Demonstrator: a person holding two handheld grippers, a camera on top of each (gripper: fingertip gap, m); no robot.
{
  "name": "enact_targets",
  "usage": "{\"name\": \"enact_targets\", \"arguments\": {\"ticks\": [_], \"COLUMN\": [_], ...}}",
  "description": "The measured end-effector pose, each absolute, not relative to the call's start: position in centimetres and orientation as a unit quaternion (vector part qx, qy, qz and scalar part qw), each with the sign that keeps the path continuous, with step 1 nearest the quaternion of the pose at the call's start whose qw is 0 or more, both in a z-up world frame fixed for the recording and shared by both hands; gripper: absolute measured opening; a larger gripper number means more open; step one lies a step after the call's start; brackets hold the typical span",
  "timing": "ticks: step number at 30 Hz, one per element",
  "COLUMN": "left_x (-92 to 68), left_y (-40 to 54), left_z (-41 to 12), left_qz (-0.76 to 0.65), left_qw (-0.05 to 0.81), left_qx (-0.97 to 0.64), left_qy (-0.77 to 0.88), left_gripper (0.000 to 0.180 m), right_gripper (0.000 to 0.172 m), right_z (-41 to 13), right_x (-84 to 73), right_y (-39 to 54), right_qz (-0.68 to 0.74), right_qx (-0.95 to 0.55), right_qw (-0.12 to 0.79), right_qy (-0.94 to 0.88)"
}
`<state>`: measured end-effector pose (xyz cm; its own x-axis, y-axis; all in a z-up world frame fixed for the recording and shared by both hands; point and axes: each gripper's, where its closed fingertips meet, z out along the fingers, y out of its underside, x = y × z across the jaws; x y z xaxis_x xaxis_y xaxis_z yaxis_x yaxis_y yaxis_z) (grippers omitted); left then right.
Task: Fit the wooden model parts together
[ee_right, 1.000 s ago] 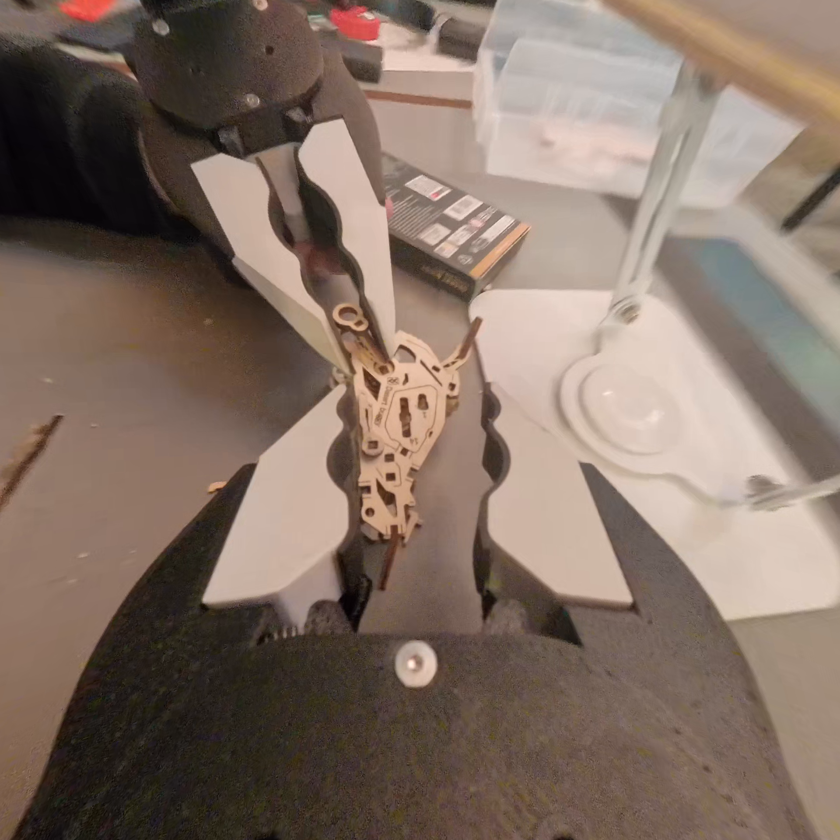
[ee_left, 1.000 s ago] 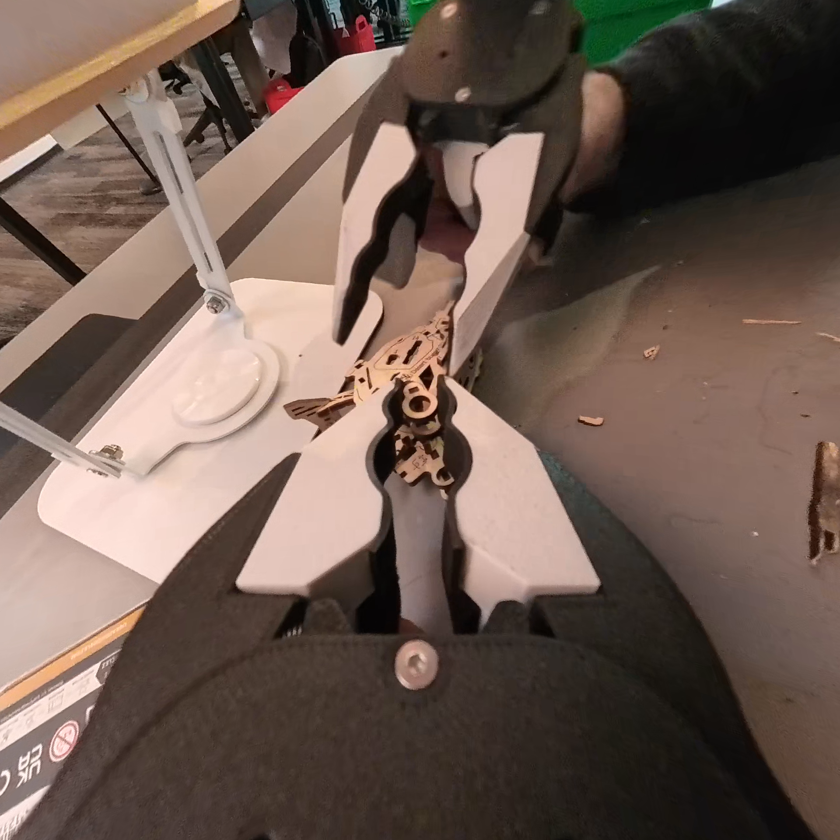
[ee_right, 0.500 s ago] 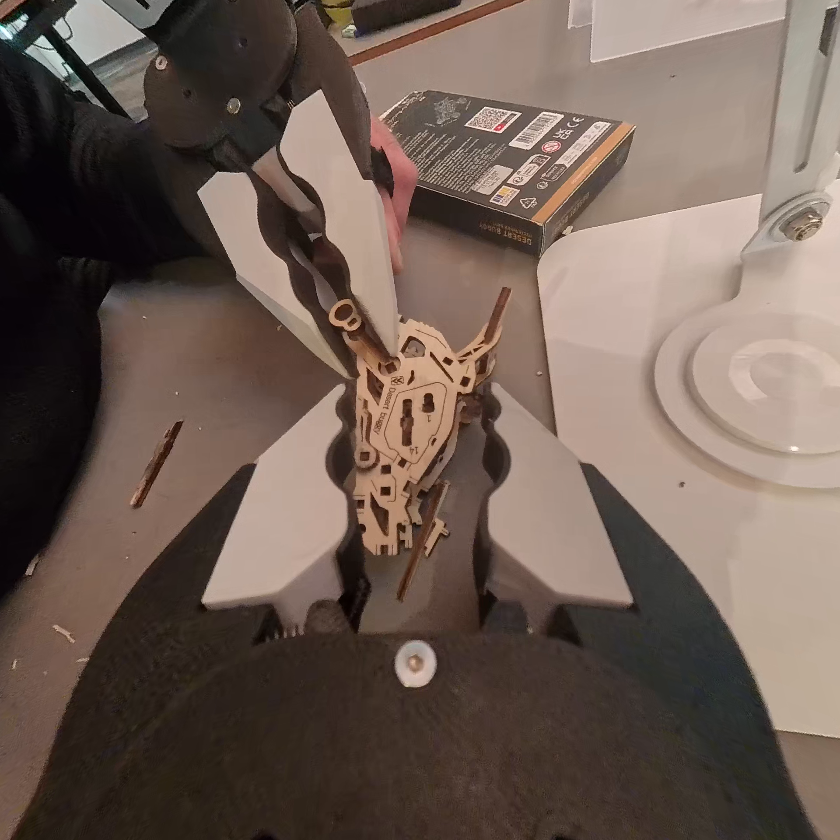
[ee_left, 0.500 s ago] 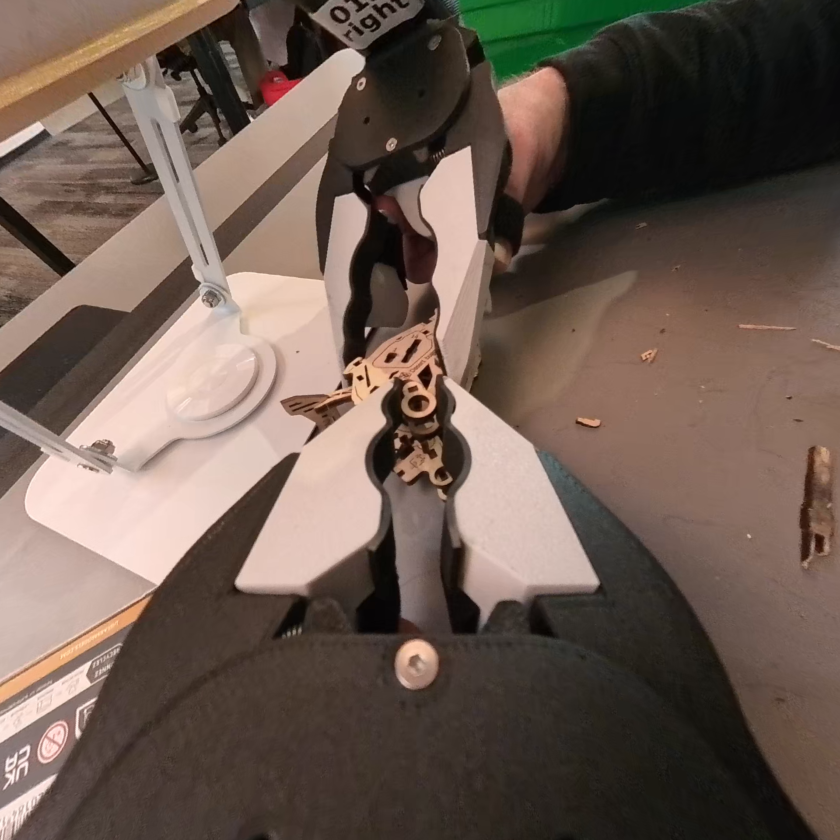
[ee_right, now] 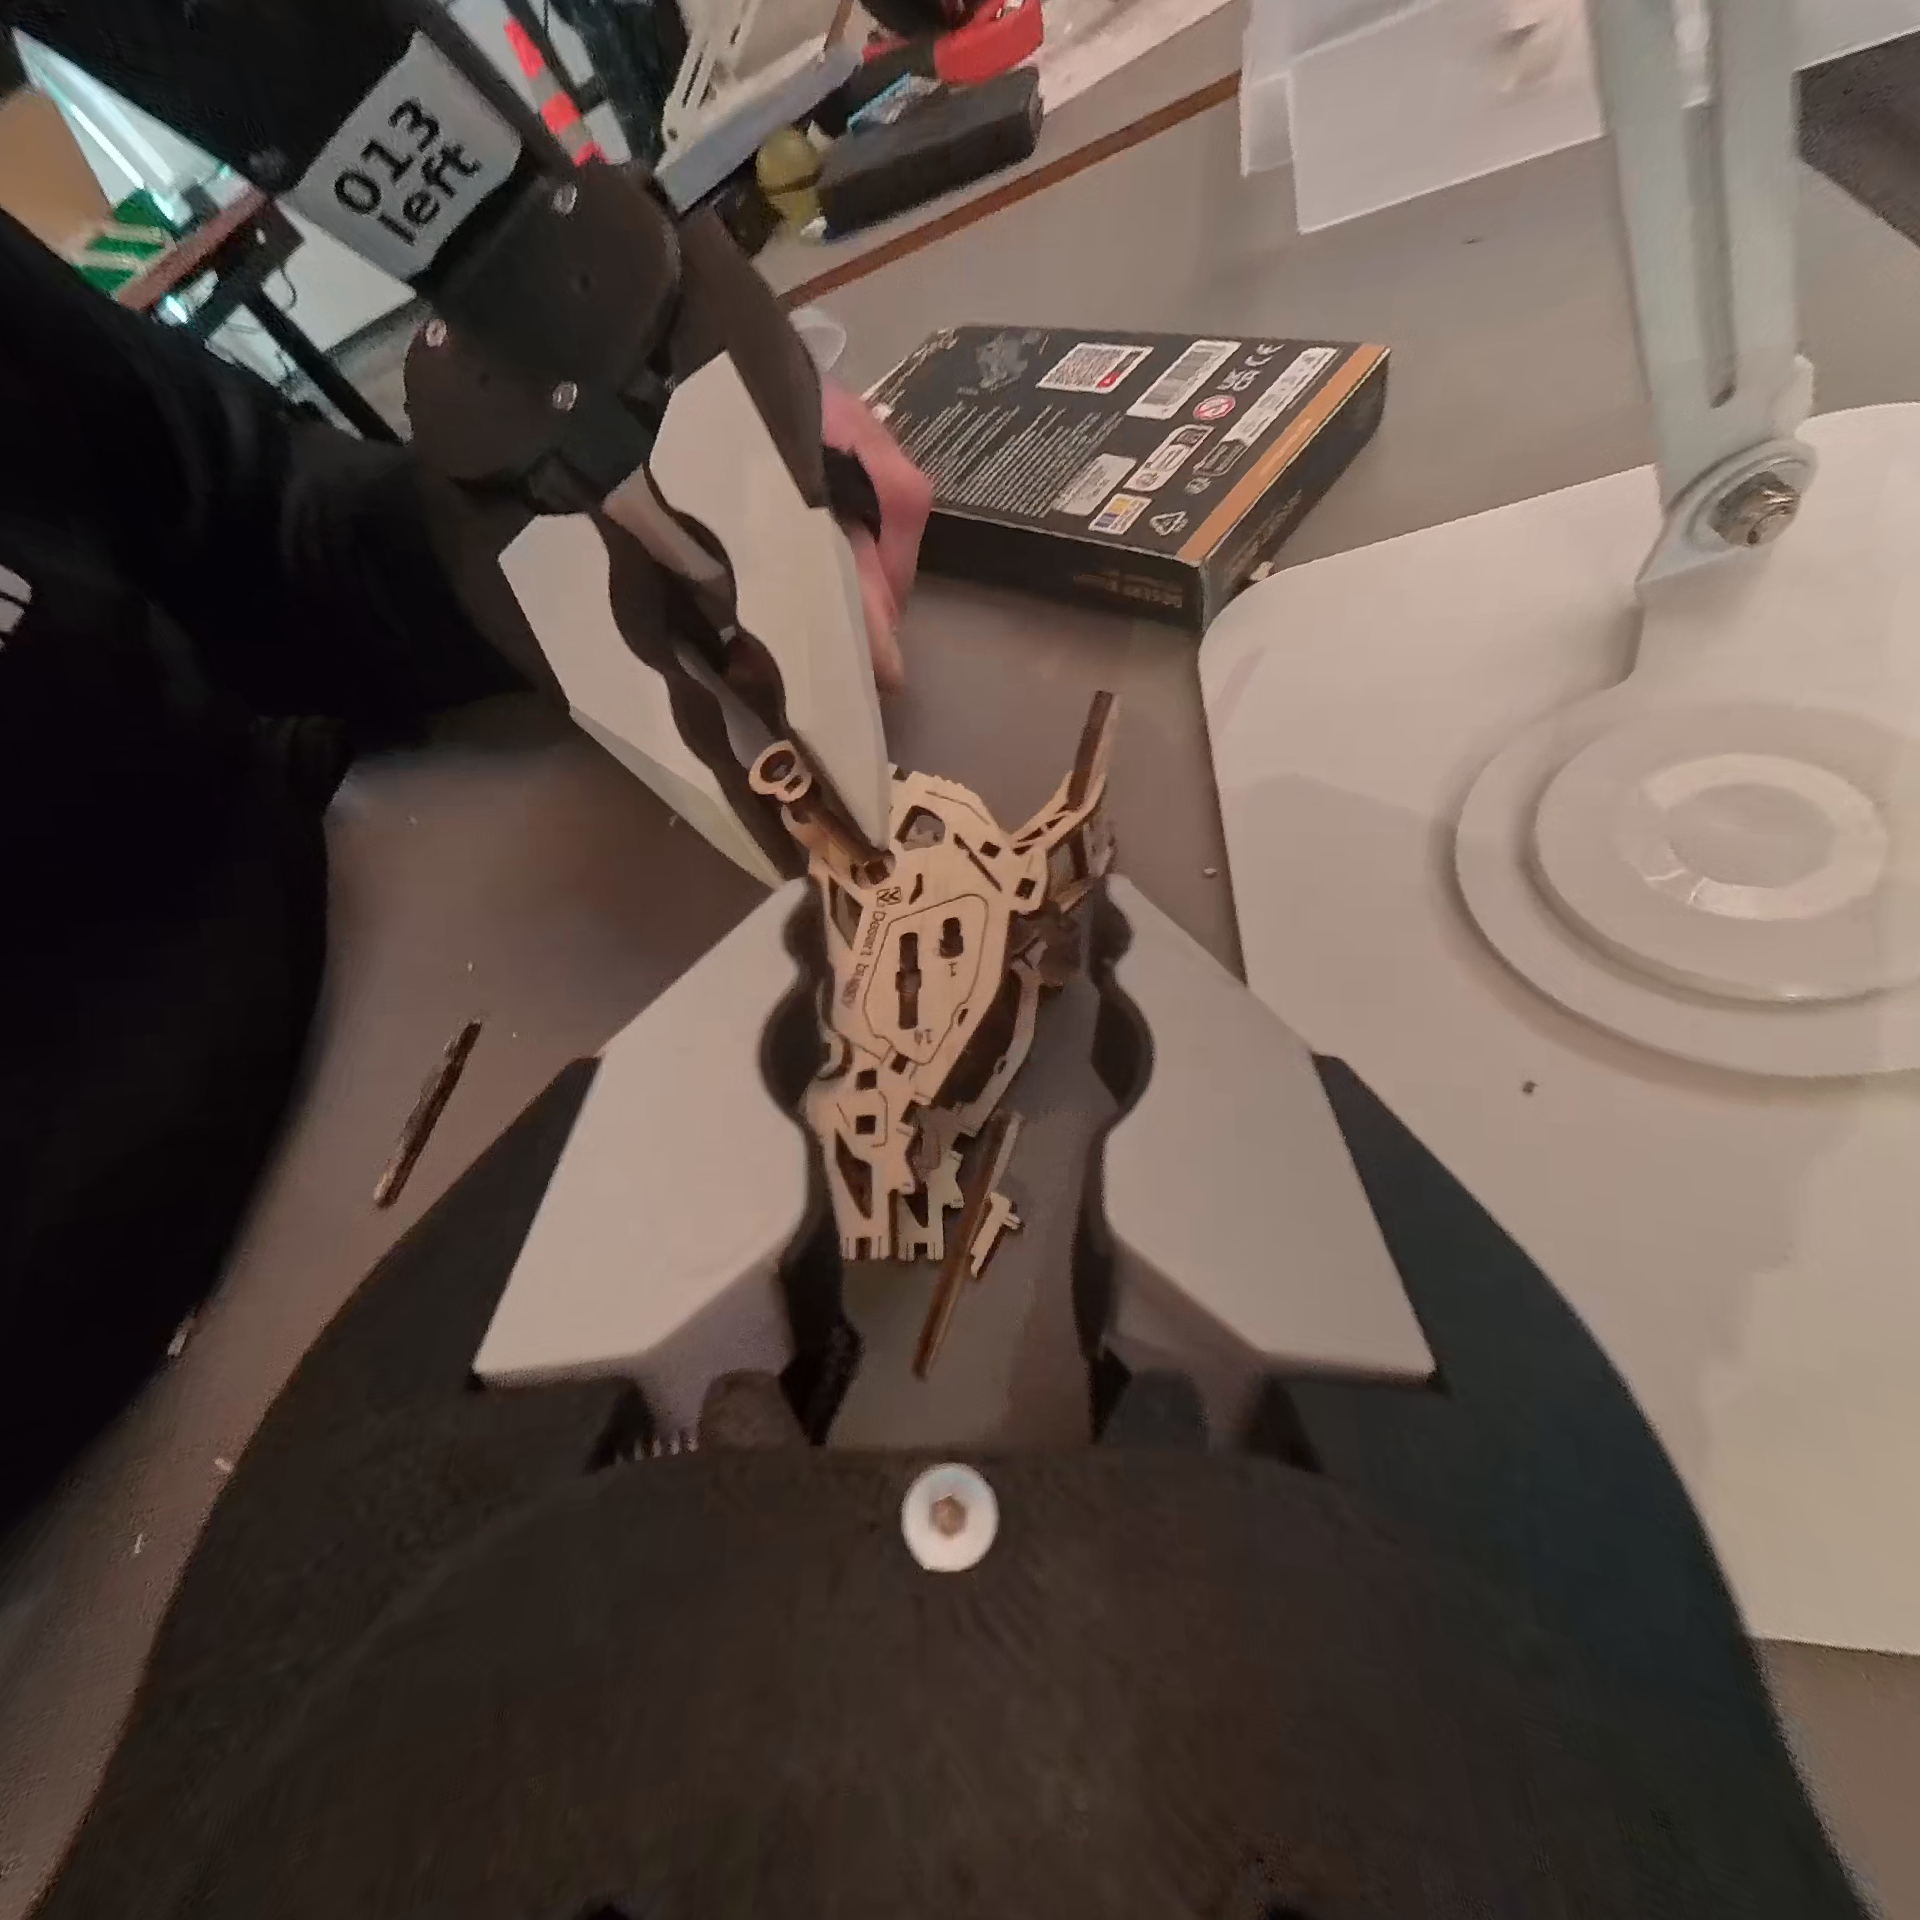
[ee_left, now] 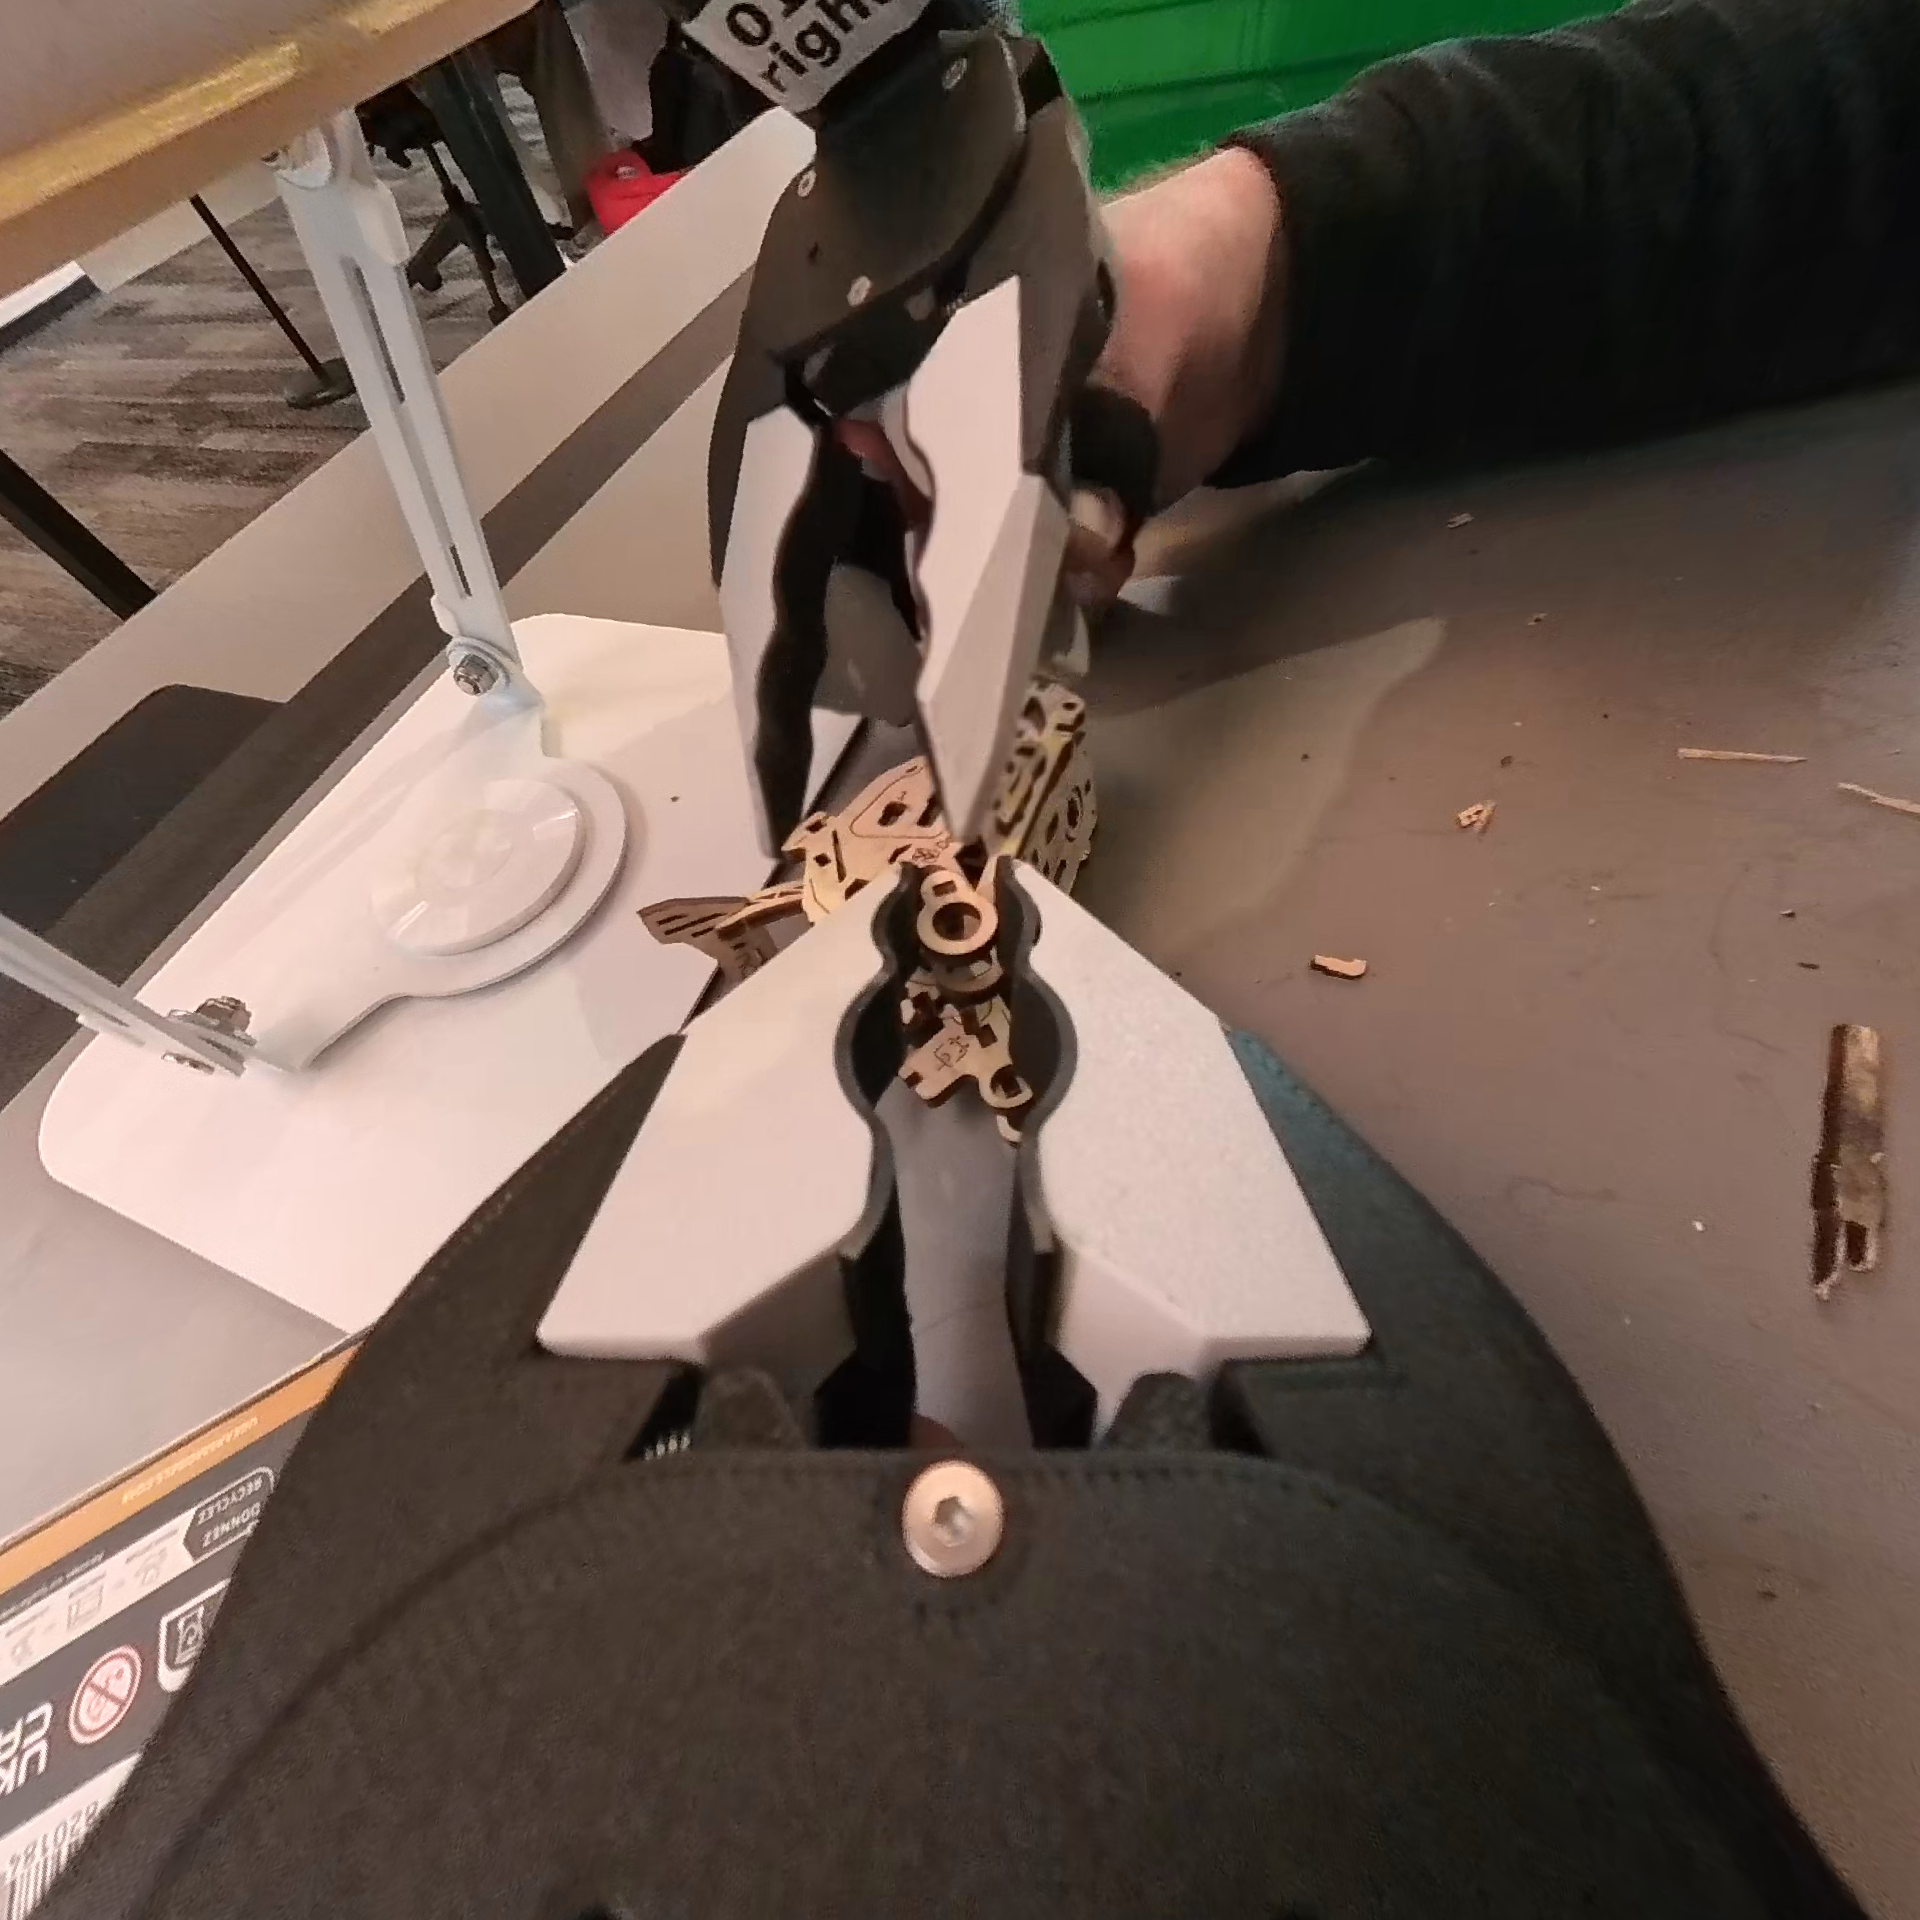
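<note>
Gripping a small wooden part (ee_left: 954, 925) w/ ring end, left gripper (ee_left: 951, 883) has both pads pressed on it, jaws narrow, part's far end meeting the top of the model (ee_right: 914, 977). Right gripper (ee_right: 951, 914) stands wide around the model; left pad looks to touch its edge, right-pad contact cannot be told. Model sits over the grey table (ee_left: 1558, 987), beside the white stand base (ee_right: 1558, 1195), box (ee_right: 1132, 457) behind.

Black box (ee_right: 1143, 457); white stand base (ee_left: 343, 1091); wood scraps (ee_left: 1849, 1153)
</note>
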<state>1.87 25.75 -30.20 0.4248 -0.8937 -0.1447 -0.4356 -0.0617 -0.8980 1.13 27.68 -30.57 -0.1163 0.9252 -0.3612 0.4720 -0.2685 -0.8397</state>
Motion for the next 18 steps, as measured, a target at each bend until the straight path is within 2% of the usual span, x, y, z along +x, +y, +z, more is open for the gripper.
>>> {"name": "enact_targets", "arguments": {"ticks": [2,4,9,13,18], "left_x": [1.9,1.9,1.9,1.9,1.9], "left_y": [25.8,25.8,25.8,25.8,25.7], "left_z": [-30.2,-30.2,-30.2,-30.2,-30.2], "left_qz": [-0.235,-0.235,-0.236,-0.236,-0.237], "left_qw": [0.487,0.487,0.486,0.486,0.485], "left_qx": [-0.689,-0.691,-0.691,-0.692,-0.693], "left_qy": [0.482,0.481,0.48,0.479,0.477], "left_gripper": [0.012,0.012,0.012,0.011,0.012], "right_gripper": [0.035,0.038,0.031,0.012,0.0], "right_z": [-30.5,-30.8,-30.5,-30.3,-30.3], "right_x": [1.1,1.1,1.0,0.8,0.6], "right_y": [27.6,27.6,28.3,28.8,29.3], "right_qz": [0.497,0.493,0.498,0.499,0.487], "right_qx": [-0.623,-0.626,-0.637,-0.643,-0.649], "right_qw": [0.227,0.223,0.23,0.24,0.26], "right_qy": [-0.559,-0.561,-0.541,-0.529,-0.523]}}
